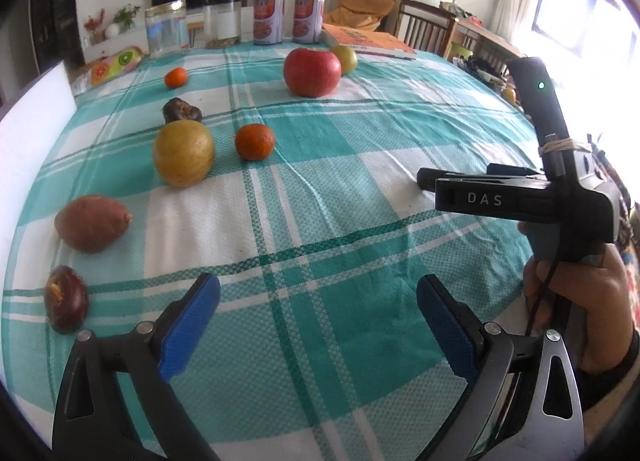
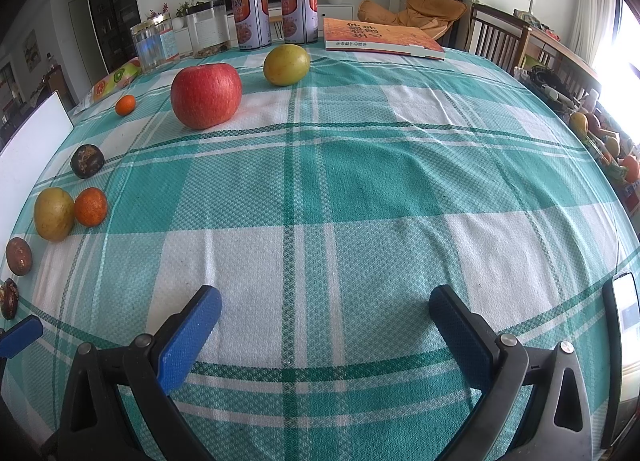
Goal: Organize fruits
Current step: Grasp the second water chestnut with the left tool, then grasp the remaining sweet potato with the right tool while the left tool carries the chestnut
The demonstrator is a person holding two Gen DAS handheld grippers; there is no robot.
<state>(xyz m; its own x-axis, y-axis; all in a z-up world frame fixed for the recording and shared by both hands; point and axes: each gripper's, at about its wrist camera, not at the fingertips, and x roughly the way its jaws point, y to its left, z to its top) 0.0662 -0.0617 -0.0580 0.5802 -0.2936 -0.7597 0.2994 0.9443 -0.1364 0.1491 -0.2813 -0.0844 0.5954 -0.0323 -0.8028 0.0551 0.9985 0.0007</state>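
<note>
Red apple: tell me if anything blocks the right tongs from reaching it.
Nothing visible does. The right tongs stand open over bare tablecloth, and only cloth lies between them and the red apple. The yellow-green fruit sits beyond it.

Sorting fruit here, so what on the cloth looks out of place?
The sweet potato near the left edge is no fruit. Nearby, three dark brown, rough-skinned pieces look withered or blemished. Nothing is spilled.

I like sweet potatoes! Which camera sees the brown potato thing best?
The left wrist view: the sweet potato lies whole and close on the tablecloth. The right wrist view doesn't clearly show it.
</note>
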